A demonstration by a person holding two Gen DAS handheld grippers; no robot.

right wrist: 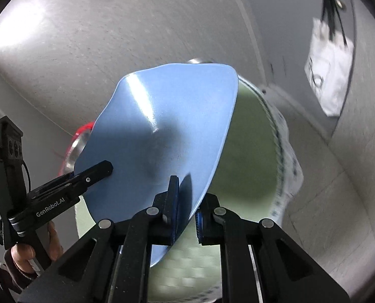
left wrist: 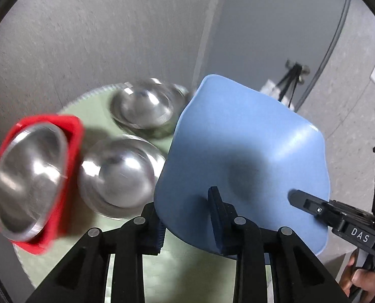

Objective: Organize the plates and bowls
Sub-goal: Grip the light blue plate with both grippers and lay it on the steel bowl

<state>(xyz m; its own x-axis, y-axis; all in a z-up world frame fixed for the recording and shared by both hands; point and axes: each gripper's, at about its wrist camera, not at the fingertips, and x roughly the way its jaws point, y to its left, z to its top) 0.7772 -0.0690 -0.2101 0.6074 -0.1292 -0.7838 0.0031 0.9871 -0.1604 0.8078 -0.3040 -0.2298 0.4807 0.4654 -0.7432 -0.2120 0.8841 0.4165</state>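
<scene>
A blue plate [left wrist: 243,161] is held tilted above the green table, clamped at its near rim by both grippers. My left gripper [left wrist: 187,217] is shut on its edge; it also shows in the right wrist view [right wrist: 94,174]. My right gripper [right wrist: 187,202] is shut on the plate [right wrist: 162,131]; its finger shows in the left wrist view [left wrist: 311,204]. A steel bowl [left wrist: 28,184] sits in a red plate [left wrist: 71,151] at the left. Two more steel bowls [left wrist: 119,174] [left wrist: 144,106] rest on the table.
The round green table [left wrist: 149,265] stands against grey walls; its right edge shows in the right wrist view [right wrist: 271,131]. A white bag [right wrist: 331,65] hangs on the wall at the right.
</scene>
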